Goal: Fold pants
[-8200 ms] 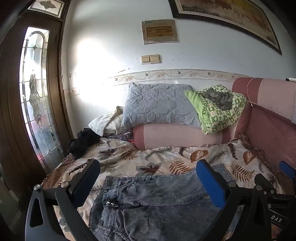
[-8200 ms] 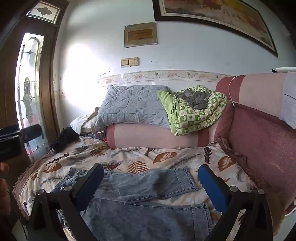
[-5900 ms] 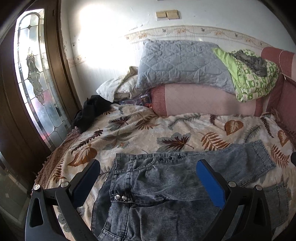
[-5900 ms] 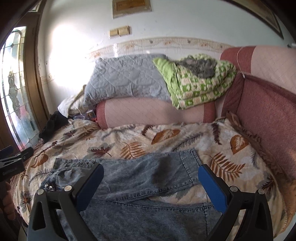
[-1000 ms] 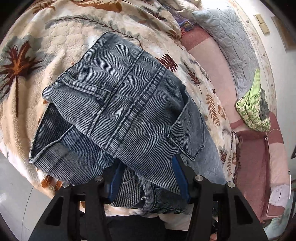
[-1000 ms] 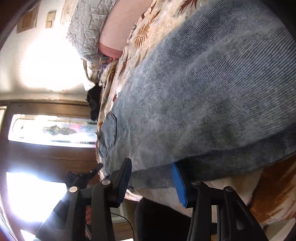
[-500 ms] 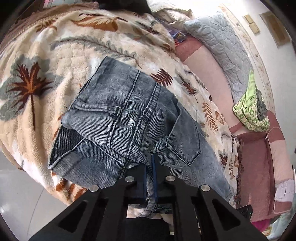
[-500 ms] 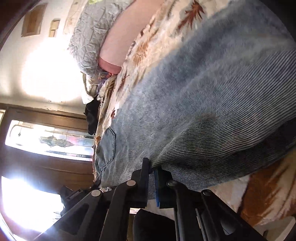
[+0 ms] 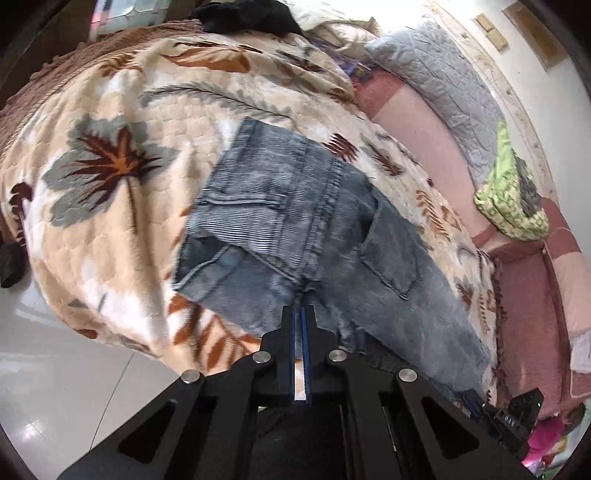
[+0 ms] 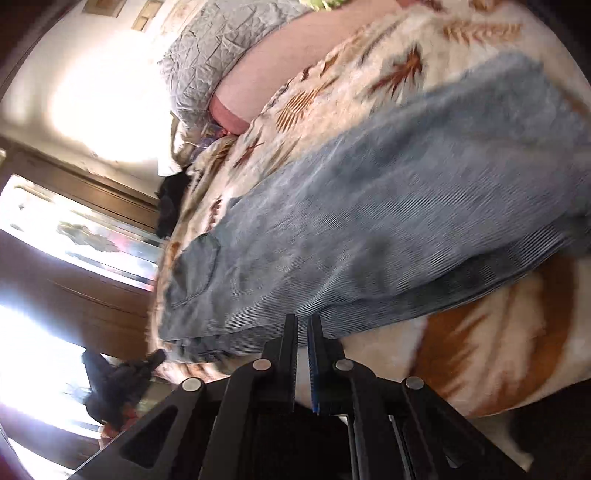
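Note:
Faded blue denim pants (image 9: 295,206) lie folded lengthwise on the leaf-print blanket (image 9: 110,110), back pockets up, waist toward the blanket's near edge. My left gripper (image 9: 303,309) is shut on the denim at the seat seam and lifts that edge a little. In the right wrist view the pants (image 10: 369,229) stretch across the blanket (image 10: 480,350). My right gripper (image 10: 303,321) pinches the near leg edge. Its jaws are opening slightly, with a thin fold of denim still between the pads. The right gripper (image 9: 517,410) also shows at the leg end in the left wrist view.
A grey quilted pillow (image 9: 443,74) and a green patterned cloth (image 9: 509,199) rest on the pink bolster (image 9: 417,122) at the back. A dark garment (image 9: 251,14) lies at the far corner. White floor tiles (image 9: 55,369) run below the blanket's edge. The red sofa arm (image 9: 524,306) borders the right.
Both grippers closed from about half open onto the denim edge. Both then rose and drew back, lifting the pants' near edge off the blanket.

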### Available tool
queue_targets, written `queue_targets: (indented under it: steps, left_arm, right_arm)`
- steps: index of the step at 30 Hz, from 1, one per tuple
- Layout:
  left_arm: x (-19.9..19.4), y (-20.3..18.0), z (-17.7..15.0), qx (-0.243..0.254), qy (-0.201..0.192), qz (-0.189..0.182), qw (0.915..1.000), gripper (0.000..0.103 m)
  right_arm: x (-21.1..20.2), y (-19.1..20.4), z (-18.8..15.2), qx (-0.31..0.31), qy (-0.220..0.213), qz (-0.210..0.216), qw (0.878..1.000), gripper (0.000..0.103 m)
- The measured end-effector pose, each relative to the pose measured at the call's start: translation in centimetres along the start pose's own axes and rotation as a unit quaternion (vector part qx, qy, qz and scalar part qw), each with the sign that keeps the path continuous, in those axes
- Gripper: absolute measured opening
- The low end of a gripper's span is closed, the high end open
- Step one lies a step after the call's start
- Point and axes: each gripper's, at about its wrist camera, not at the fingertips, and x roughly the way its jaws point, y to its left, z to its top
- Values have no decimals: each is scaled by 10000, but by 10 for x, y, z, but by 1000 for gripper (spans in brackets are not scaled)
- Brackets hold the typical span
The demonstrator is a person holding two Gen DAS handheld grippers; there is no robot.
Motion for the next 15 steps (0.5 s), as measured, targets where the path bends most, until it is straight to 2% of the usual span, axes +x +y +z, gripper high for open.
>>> queue_targets:
  steps: [1, 2, 3, 4, 5, 6, 7, 8, 12, 15]
  left_arm:
    - [1, -1, 1, -40, 38, 13, 10000, 3]
    - [3, -2, 2, -108, 67, -83, 9999, 3]
    - [5, -5, 3, -120, 101, -229, 9996, 4]
    - [9, -7, 4, -105, 145, -299, 9994, 10]
    - [14, -9, 4, -108, 226, -290, 9993, 16]
    - [20, -8, 3, -176, 336, -282, 9989, 33]
    - [22, -7, 1, -241, 390, -312, 9985, 50]
    - [25, -5, 0, -317, 430, -341, 9980, 54]
    - [29, 1, 1, -609, 500, -478, 9957, 55]
    - [31, -1, 7, -645, 455, -471, 9958, 56]
  right_arm:
    - [-6, -6, 5, 198, -6, 177, 9996, 9]
    - [-10, -15, 11, 462, 26, 399, 9981, 15]
    - [-15, -22, 16, 668, -25, 534, 9963, 25]
    - [-19, -26, 18, 764, -125, 516, 9957, 32]
    - [-21, -31, 20, 849, -213, 429, 9952, 49]
    - [-22, -35, 20, 939, -214, 414, 9945, 59]
    - [-21, -40, 18, 1058, -193, 497, 9930, 60]
    - [-18, -45, 16, 1180, -169, 568, 9912, 60]
    - [-10, -56, 12, 1405, -170, 407, 9891, 60]
    - [-10, -66, 13, 1476, -298, 206, 9884, 60]
